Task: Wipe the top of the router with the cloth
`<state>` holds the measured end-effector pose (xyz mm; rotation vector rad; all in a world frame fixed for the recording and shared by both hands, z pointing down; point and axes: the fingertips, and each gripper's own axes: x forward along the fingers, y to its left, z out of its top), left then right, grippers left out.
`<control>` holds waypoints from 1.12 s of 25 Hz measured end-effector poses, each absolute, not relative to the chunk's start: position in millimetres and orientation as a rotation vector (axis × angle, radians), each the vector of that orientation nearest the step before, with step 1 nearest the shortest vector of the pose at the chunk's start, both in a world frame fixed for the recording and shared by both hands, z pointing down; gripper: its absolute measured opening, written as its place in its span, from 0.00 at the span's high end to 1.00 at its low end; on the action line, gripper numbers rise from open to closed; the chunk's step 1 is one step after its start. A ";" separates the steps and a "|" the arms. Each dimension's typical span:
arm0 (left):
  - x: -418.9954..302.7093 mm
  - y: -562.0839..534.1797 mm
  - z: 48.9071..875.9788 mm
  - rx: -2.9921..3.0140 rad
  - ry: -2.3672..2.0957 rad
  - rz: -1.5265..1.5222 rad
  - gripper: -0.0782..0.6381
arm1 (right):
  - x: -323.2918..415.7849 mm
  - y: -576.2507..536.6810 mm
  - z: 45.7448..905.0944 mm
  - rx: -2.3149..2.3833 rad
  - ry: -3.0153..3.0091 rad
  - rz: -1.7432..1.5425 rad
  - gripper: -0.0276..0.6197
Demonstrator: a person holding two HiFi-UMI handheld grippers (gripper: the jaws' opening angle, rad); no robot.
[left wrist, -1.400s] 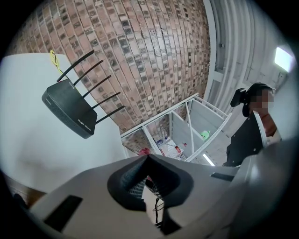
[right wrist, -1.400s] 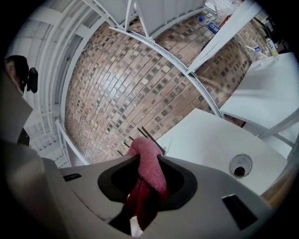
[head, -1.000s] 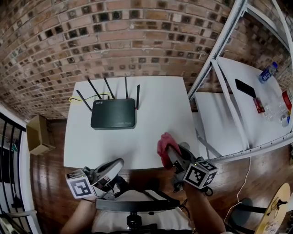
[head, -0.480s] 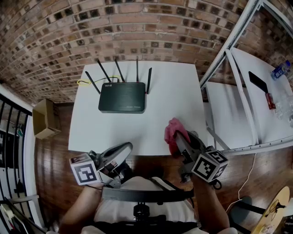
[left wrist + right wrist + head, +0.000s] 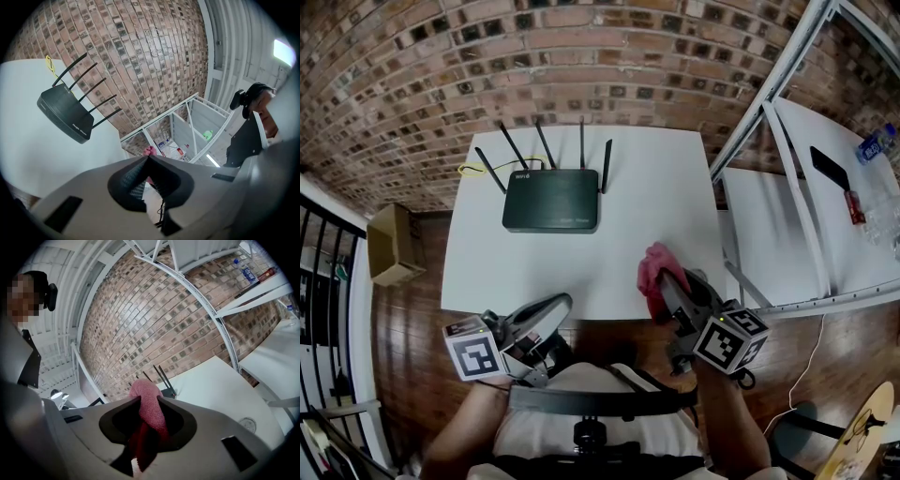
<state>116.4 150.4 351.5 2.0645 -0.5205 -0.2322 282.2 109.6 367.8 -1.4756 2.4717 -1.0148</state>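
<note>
Head view: a brick wall (image 5: 581,56) rises far beyond the fingers (image 5: 539,317) of the left gripper (image 5: 565,302) and those of the right gripper (image 5: 661,279); a wooden floor (image 5: 403,328) lies below and to the left of the left fingers; the white tabletop (image 5: 656,187) spreads ahead of both pairs, and its near edge runs just beside their tips; a white metal rack (image 5: 787,94) stands off to the right of the right fingers; the black router (image 5: 551,200) lies flat at the far side of the tabletop, well ahead of the left fingers and well apart from both pairs; five antennas (image 5: 581,142) stand along its far edge, and a yellow cable (image 5: 473,169) loops just behind its left corner; a cardboard box (image 5: 389,246) sits on the floor, ahead and left of the left fingers.

The left gripper view shows its fingers with the tips pressed together and nothing between them; the router shows up and to the left of those tips; the right gripper view shows its fingers closed tight on the pink cloth (image 5: 652,264), which fills the gap between them and bunches out past the tips; the cloth hangs over the near right part of the tabletop, and whether it touches the surface I cannot tell.
</note>
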 end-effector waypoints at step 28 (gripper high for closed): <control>110.3 142.7 356.6 2.050 -0.511 -0.206 0.88 | 279.9 99.1 373.5 -1.545 2.523 -1.014 0.78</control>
